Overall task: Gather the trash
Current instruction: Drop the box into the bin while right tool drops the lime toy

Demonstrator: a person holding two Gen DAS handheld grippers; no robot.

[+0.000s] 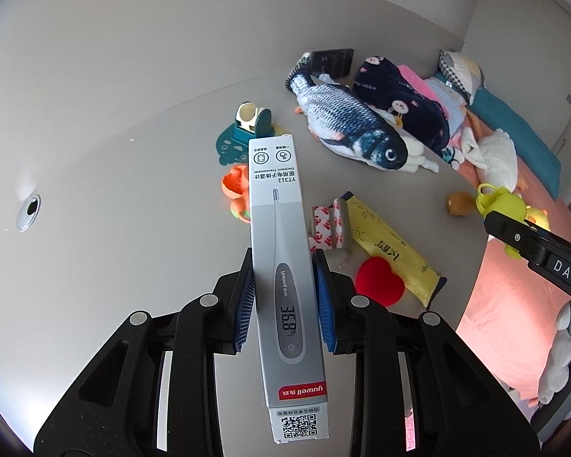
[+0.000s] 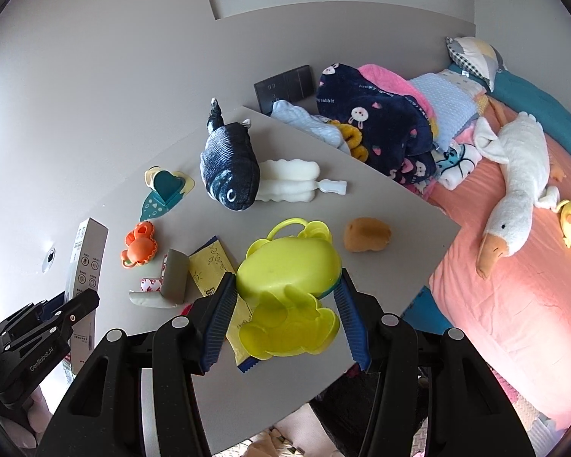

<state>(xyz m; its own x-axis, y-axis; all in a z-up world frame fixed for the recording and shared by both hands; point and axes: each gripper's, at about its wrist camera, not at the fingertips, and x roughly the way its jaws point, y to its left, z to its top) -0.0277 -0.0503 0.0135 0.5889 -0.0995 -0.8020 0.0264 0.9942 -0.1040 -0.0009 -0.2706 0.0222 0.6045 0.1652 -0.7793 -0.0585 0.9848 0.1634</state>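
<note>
My left gripper (image 1: 284, 272) is shut on a long grey-and-white thermometer box (image 1: 281, 266) and holds it above the grey table (image 1: 114, 228). The same box (image 2: 85, 262) and left gripper (image 2: 72, 304) show at the left of the right wrist view. My right gripper (image 2: 285, 285) is shut on a yellow-green plastic toy (image 2: 289, 278), held above the table's front part. That toy (image 1: 502, 202) and the right gripper also show at the right edge of the left wrist view. A yellow wrapper (image 1: 392, 243) and red-white tape backing (image 1: 325, 228) lie on the table.
On the table lie a plush fish (image 2: 228, 167), an orange toy (image 2: 141, 247), a teal holder (image 2: 163, 190), a white sponge brush (image 2: 297, 181), a brown lump (image 2: 365, 234) and a red heart (image 1: 378, 280). A bed (image 2: 514, 304) with blankets and a plush goose (image 2: 514, 186) lies to the right.
</note>
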